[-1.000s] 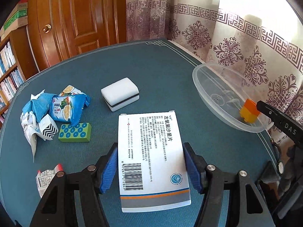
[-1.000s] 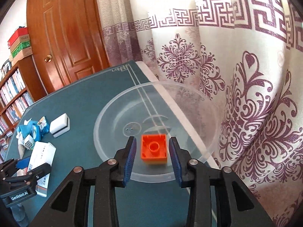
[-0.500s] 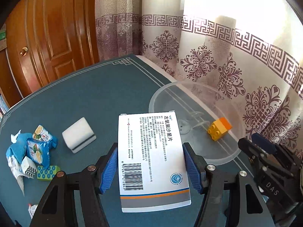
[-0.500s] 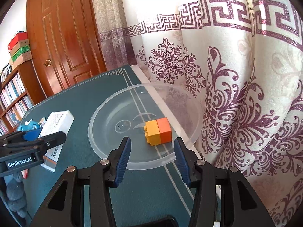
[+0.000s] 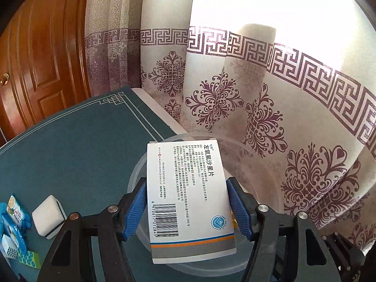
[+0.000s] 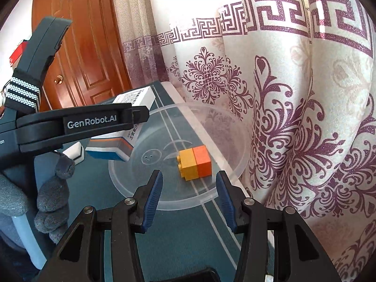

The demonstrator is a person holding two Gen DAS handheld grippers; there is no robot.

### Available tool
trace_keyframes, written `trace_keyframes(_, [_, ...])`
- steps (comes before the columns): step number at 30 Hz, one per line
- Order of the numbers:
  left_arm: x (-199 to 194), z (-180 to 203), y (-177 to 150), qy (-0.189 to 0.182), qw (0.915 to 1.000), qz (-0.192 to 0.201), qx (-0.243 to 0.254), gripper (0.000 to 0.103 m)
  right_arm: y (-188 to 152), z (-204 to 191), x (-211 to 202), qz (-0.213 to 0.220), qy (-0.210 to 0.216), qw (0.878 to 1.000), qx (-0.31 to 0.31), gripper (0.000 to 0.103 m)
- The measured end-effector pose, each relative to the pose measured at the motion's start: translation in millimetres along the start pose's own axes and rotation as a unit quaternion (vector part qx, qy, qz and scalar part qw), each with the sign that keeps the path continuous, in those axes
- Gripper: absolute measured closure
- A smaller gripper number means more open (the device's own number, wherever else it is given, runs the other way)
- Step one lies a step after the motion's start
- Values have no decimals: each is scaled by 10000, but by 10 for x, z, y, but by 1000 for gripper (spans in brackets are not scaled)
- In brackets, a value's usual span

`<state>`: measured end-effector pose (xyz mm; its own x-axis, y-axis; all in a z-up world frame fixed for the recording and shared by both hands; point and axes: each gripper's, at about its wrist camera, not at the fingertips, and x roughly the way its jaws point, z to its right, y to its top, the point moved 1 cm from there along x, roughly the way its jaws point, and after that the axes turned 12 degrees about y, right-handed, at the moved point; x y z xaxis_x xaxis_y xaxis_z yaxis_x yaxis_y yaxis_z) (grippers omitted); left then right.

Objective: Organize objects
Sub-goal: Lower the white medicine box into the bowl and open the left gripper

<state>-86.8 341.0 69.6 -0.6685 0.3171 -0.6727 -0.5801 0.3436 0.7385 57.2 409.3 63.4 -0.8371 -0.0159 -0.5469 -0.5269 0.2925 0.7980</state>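
My left gripper (image 5: 186,208) is shut on a white medicine box (image 5: 188,197) with a barcode and holds it in the air over the clear plastic bowl (image 5: 256,164). In the right wrist view the box (image 6: 131,119) hangs above the bowl's left rim (image 6: 122,181). An orange and yellow toy brick (image 6: 195,163) lies inside the bowl. My right gripper (image 6: 189,199) is open and empty, just in front of the bowl's near rim.
A white sponge block (image 5: 48,212), blue snack packets (image 5: 14,216) and a green dotted brick (image 5: 29,259) lie on the teal table at left. A patterned curtain (image 5: 258,94) hangs right behind the bowl. The table edge (image 5: 152,103) runs along the curtain.
My left gripper has carried the medicine box to the right, from above the table to over the bowl. My right gripper has let go of the brick and drawn back, open.
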Motion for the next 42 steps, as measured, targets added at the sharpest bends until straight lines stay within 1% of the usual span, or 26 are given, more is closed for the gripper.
trace_keyframes(2, [30, -26, -14, 6, 10000, -58, -48, 23, 1, 0, 6, -8, -1, 10000, 11, 54])
trace_keyframes(4, [33, -85, -56, 66, 9999, -92, -105, 18, -4, -4, 2, -12, 6, 10000, 3, 54])
trace_keyframes(10, [24, -261, -136, 234, 9988, -259, -337, 15, -17, -38, 11, -44, 42, 10000, -21, 54])
trace_keyframes(14, [-50, -339, -185, 397, 9983, -206, -370, 10, -31, -83, 8, -50, 73, 9999, -77, 54])
trace_keyframes(18, [-143, -399, -241, 564, 9978, -164, -321, 9, -48, -124, 20, -83, 113, 9998, -115, 54])
trace_keyframes(20, [-189, -433, -273, 604, 9975, -153, -330, 4, -52, -156, 21, -93, 143, 9998, -134, 54])
trace_keyframes(22, [-243, -470, -300, 662, 9971, -110, -347, 2, -57, -191, 21, -99, 174, 9997, -162, 54])
trace_keyframes(31, [-420, -647, -452, 974, 9947, -77, -336, 1, -100, -362, 33, -162, 344, 9988, -304, 52])
trace_keyframes(33, [-442, -709, -503, 1026, 9939, -112, -380, 1, -117, -402, 34, -171, 382, 9986, -334, 48])
trace_keyframes(37, [-486, -855, -615, 1119, 9922, -216, -511, 1, -156, -485, 44, -212, 452, 9979, -402, 47])
trace_keyframes(42, [-566, -1044, -752, 1342, 9885, -264, -646, 1, -204, -594, 50, -265, 545, 9970, -485, 47])
